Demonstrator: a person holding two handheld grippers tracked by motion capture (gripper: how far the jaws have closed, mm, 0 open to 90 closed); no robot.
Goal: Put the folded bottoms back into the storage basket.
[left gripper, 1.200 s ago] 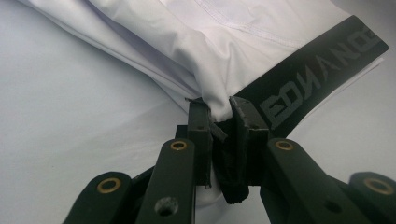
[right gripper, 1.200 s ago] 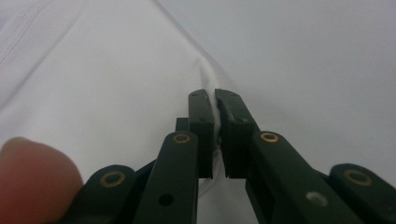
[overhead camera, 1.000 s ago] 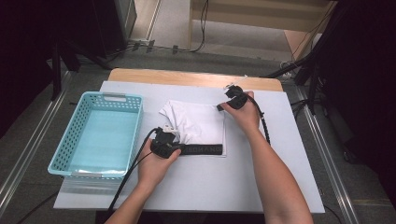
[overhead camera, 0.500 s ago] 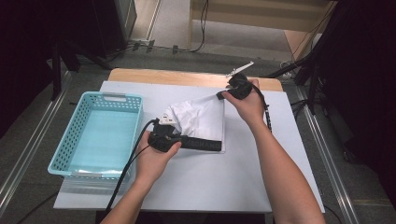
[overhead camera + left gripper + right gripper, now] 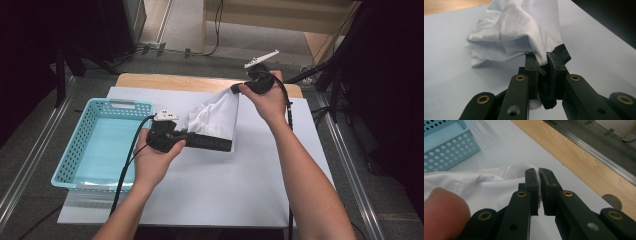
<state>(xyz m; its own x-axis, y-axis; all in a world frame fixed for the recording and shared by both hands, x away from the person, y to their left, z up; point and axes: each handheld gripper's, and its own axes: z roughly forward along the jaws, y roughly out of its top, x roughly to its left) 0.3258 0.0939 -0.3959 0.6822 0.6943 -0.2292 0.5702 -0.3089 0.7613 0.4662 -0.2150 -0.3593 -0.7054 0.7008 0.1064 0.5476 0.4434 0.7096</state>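
Plainly, the table [image 5: 210, 200] under its white sheet carries everything, with the blue basket [image 5: 100, 145] sitting empty at my left. Between my two hands lies the garment [image 5: 215, 117], white cloth with a black waistband [image 5: 210, 144], partly resting on the table just right of the basket and partly lifted toward the far edge.

My left tool [image 5: 541, 72] is clamped on the band end, jaws pressed tight with white cloth and black band bunched between them. My right tool [image 5: 538, 186] is closed on a thin fold of the white cloth at its far corner, held up off the table.

I judge the garment light and very soft: it sags and creases between the grips and will not hold a shape. The white cloth looks smooth, so a thin pinch may slip; the band is thicker and seems the surer hold. Corners and the band ends are where I would grip it.
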